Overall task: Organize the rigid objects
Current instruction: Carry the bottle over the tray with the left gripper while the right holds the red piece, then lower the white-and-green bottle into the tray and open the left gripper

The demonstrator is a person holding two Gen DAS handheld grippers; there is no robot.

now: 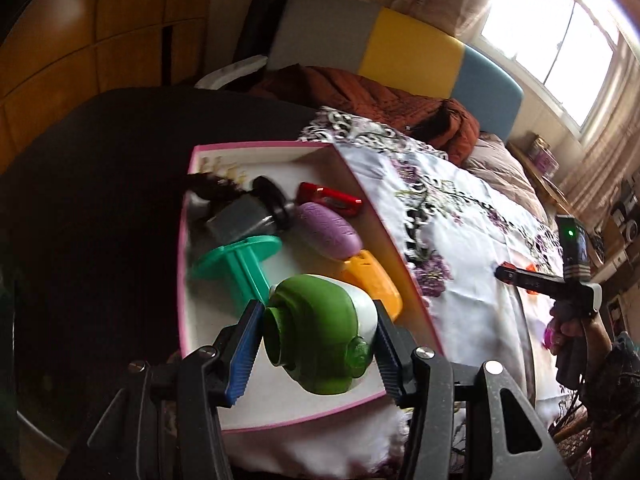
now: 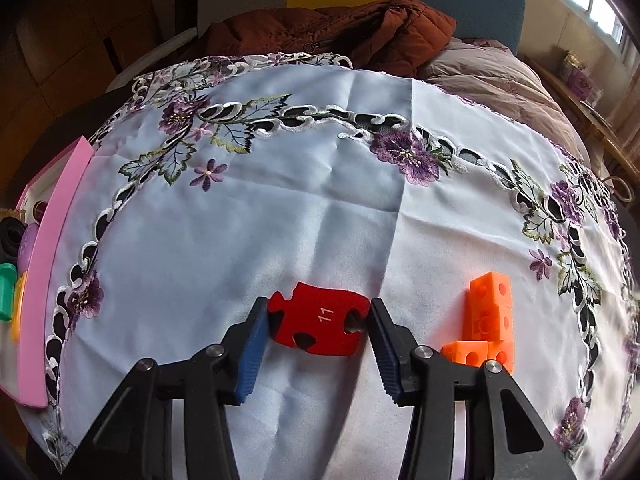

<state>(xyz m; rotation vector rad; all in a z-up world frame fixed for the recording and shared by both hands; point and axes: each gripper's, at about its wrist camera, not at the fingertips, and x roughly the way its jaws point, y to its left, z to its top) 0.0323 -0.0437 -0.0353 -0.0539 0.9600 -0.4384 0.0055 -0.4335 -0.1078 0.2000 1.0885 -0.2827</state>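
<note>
Green-and-white bottle (image 1: 320,332) held between the pads of the left gripper (image 1: 314,346), over the near end of the pink-rimmed tray (image 1: 360,184). Tray beyond it holds a teal spool (image 1: 240,256), orange piece (image 1: 372,280), purple oval case (image 1: 328,230), red item (image 1: 330,199), grey-black object (image 1: 248,212). Right gripper (image 2: 318,330) brackets the red puzzle piece (image 2: 318,326), marked 11, flat on the embroidered white cloth (image 2: 280,200); left pad touching, right pad at its edge, firm grip not certain. Orange cube block (image 2: 486,320) just right of it. Farther off: brown quilted jacket (image 2: 340,28), window (image 1: 560,32).
</note>
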